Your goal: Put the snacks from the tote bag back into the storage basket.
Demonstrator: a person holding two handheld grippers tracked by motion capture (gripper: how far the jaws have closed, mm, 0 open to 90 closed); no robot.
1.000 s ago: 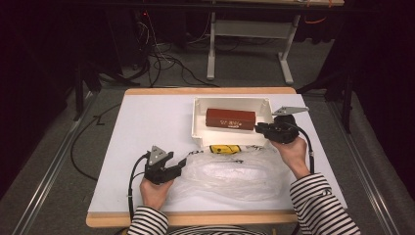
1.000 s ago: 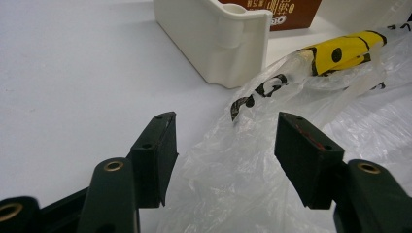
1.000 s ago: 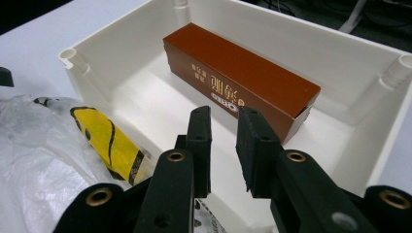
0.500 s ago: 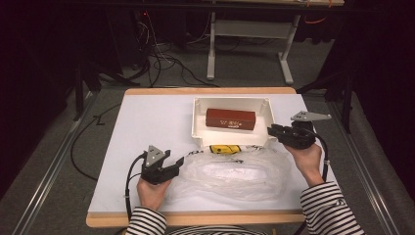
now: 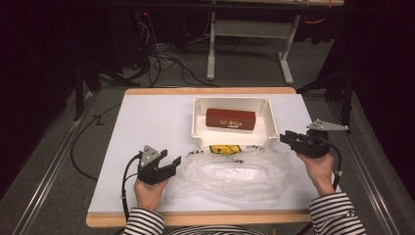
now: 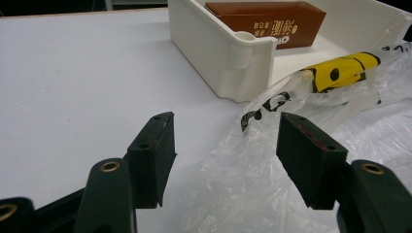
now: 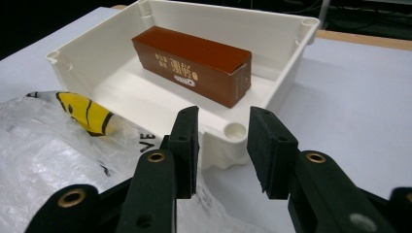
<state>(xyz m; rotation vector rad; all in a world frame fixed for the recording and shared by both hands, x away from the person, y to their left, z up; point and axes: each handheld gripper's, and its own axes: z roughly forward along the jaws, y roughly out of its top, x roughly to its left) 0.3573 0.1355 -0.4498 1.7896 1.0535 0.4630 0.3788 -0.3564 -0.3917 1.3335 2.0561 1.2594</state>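
White surface (image 5: 147, 122) lies bare left of the white bin (image 5: 198, 122), wooden edge all round. Brown box (image 5: 230, 119) sits inside. Clear plastic bag (image 5: 235, 174) sprawls between released left claw (image 5: 172, 161) and right claw (image 5: 286, 138).

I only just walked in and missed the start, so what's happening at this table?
A person in striped sleeves holds a gripper in each hand at a white table. The left gripper, jaws open, sits at the edge of a crumpled clear plastic bag. The right gripper, also open and empty, hovers beside the white bin, which holds a brown box. Nothing is gripped at this moment.
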